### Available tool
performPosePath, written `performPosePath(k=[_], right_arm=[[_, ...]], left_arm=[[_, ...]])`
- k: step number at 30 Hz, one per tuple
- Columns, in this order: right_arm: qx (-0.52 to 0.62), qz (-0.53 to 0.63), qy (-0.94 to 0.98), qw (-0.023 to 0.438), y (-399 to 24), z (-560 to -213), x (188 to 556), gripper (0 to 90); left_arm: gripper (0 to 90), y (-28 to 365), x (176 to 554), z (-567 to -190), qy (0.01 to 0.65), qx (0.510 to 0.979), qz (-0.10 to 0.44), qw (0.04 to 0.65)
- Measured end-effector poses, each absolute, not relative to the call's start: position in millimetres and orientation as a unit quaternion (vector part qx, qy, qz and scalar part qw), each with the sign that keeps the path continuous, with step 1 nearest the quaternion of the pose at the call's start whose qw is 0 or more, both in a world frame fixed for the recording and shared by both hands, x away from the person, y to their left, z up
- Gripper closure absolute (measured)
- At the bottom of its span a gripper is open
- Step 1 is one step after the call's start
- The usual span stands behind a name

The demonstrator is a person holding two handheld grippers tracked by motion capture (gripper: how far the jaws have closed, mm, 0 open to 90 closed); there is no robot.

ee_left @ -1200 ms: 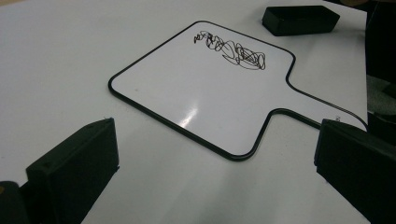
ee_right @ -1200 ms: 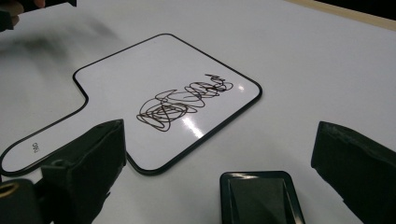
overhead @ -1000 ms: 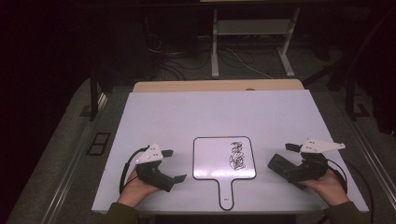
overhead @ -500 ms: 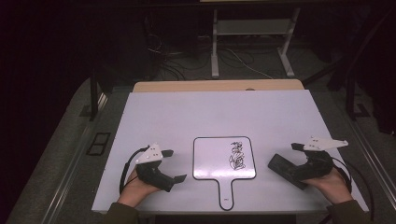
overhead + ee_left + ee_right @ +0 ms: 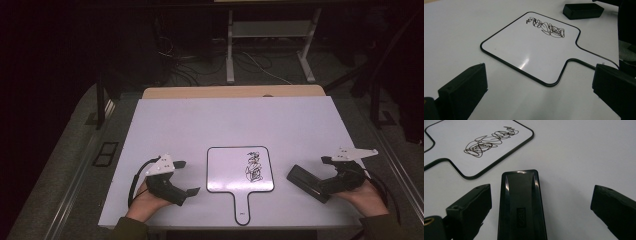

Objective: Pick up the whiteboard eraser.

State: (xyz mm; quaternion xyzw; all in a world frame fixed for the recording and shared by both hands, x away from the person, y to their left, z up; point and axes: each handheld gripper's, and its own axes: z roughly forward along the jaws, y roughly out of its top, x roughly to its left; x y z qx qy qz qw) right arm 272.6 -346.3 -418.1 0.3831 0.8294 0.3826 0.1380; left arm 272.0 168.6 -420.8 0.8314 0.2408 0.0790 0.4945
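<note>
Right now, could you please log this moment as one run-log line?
right gripper: jaws open astride black eraser, untouched | left gripper: open, facing whiteboard | scribble: unerased

Dim room, white table (image 5: pixel 200 125), cables on floor (image 5: pixel 200 70).

Left gripper (image 5: pixel 189 177): black body, two blocky black jaws, each with a small hole near the tip; grey three-cornered plate on top; black cable looping from the rear.
Right gripper (image 5: pixel 305 173): same black build, grey plate, black cable trailing behind; brass-coloured screw at the jaw base.
Sleeves (image 5: pixel 129 230): dark olive cuffs at both wrists.
</note>
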Motion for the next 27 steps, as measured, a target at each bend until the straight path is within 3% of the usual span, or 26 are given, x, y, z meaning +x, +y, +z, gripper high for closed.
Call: performPosePath(k=[15, 20, 22, 27], right_arm=[[0.367, 0.35, 0.853, 0.122, -340.7, -425.2, 269.8, 2.3], [0.359, 0.334, 0.863, 0.119, -338.0, -427.2, 268.9, 6.9], [0.359, 0.327, 0.866, 0.121, -337.4, -427.2, 268.9, 13.3], [0.361, 0.321, 0.867, 0.118, -336.9, -427.7, 268.4, 13.8]], left_arm=[[0.0, 168.9, 272.3, -421.3, 0.239, 0.833, 0.078, 0.492], [0.0, 169.1, 272.2, -421.3, 0.239, 0.833, 0.078, 0.493], [0.0, 169.1, 272.3, -421.3, 0.239, 0.833, 0.077, 0.493], [0.0, 169.0, 272.2, -421.4, 0.238, 0.833, 0.077, 0.494]])
